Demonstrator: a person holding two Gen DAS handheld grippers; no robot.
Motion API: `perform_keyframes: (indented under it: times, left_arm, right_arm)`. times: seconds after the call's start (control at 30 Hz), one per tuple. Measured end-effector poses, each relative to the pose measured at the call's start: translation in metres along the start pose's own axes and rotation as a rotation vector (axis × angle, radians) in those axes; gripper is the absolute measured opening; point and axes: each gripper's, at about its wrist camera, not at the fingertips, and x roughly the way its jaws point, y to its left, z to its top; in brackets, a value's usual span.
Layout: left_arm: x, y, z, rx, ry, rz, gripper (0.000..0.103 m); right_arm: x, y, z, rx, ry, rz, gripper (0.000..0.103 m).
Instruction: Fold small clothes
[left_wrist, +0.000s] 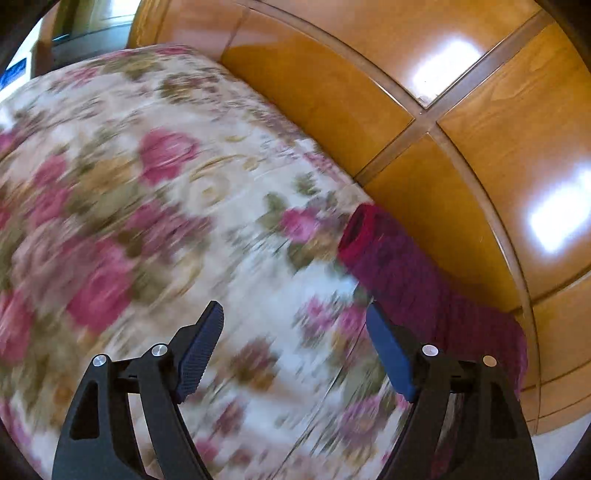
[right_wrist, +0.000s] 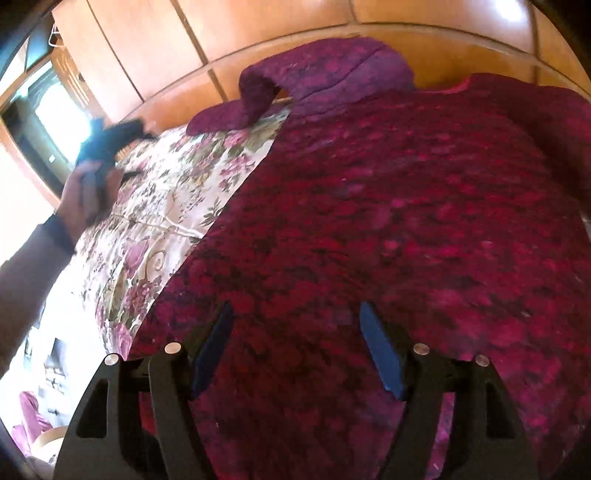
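A dark red knitted sweater (right_wrist: 388, 221) lies spread flat on a floral bedspread (right_wrist: 177, 192). Its left sleeve (right_wrist: 255, 96) is bent back near the wooden headboard. My right gripper (right_wrist: 295, 317) is open and empty just above the sweater's lower part. In the left wrist view the sleeve (left_wrist: 402, 273) lies along the bed's edge by the headboard, cuff pointing away. My left gripper (left_wrist: 295, 317) is open and empty over the bedspread (left_wrist: 147, 206), its right finger close beside the sleeve. The left gripper also shows in the right wrist view (right_wrist: 110, 144), blurred, in a hand.
A glossy wooden panelled headboard (left_wrist: 461, 129) runs along the bed's far side. A window (right_wrist: 55, 110) is at the far left. A pink cloth (right_wrist: 29, 413) and a round wooden object lie low beside the bed.
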Motion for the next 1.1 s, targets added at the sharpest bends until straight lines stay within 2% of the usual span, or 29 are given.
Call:
perform_keyframes:
  times: [0.13,0.2,0.23,0.27,0.3,0.33,0.37,0.47,0.53,0.63,0.73,0.8,0.87,0.97,1.0,1.1]
  left_arm:
    - [0.038,-0.029,0.019,0.048,0.016,0.005,0.078]
    - [0.057,-0.042,0.023,0.082,0.026,0.039,0.078]
    - [0.067,-0.046,0.024,0.094,0.031,0.061,0.070]
    - [0.071,-0.048,0.025,0.099,0.034,0.067,0.057]
    - [0.079,-0.052,0.024,0.116,0.064,0.061,0.023]
    - [0.083,-0.053,0.024,0.126,0.075,0.067,0.015]
    - [0.079,-0.056,0.024,0.137,0.049,0.080,0.009]
    - [0.053,-0.055,0.030,0.149,-0.038,0.099,0.007]
    - [0.029,-0.038,0.043,0.109,-0.096,0.135,0.007]
    - [-0.005,-0.010,0.066,0.069,-0.188,0.226,0.007]
    - [-0.030,0.018,0.086,0.014,-0.219,0.255,0.004]
    - [-0.041,0.021,0.087,0.050,-0.254,0.308,0.004]
    - [-0.041,0.021,0.084,0.080,-0.254,0.344,0.004]
    - [-0.035,0.010,0.063,0.145,-0.197,0.327,0.006]
    - [-0.034,0.009,0.059,0.157,-0.190,0.330,0.012]
    - [-0.047,0.001,0.025,0.169,-0.159,0.243,0.076]
  right_arm:
    - [0.013,-0.004,0.002,0.009,0.021,-0.001,0.072]
    - [0.017,-0.004,0.002,0.010,0.028,0.003,0.074]
    - [0.019,-0.004,0.001,0.007,0.029,0.001,0.075]
    - [0.020,-0.003,0.001,0.003,0.028,0.000,0.077]
    - [0.021,-0.003,0.000,-0.001,0.027,-0.001,0.077]
    - [0.021,-0.002,-0.001,-0.002,0.027,-0.006,0.078]
    - [0.023,0.000,0.000,-0.002,0.027,-0.009,0.079]
    - [0.027,0.005,0.001,-0.011,0.032,-0.014,0.083]
    - [0.028,0.008,0.001,-0.030,0.036,-0.020,0.084]
    - [0.029,0.010,0.001,-0.042,0.035,-0.027,0.084]
    - [0.031,0.011,0.001,-0.043,0.032,-0.035,0.084]
    - [0.032,0.013,0.000,-0.046,0.033,-0.046,0.084]
    - [0.033,0.014,0.000,-0.051,0.032,-0.056,0.084]
    - [0.033,0.015,0.000,-0.054,0.029,-0.070,0.084]
    - [0.032,0.016,0.000,-0.050,0.028,-0.069,0.084]
    - [0.025,0.013,0.001,-0.023,0.023,-0.048,0.084]
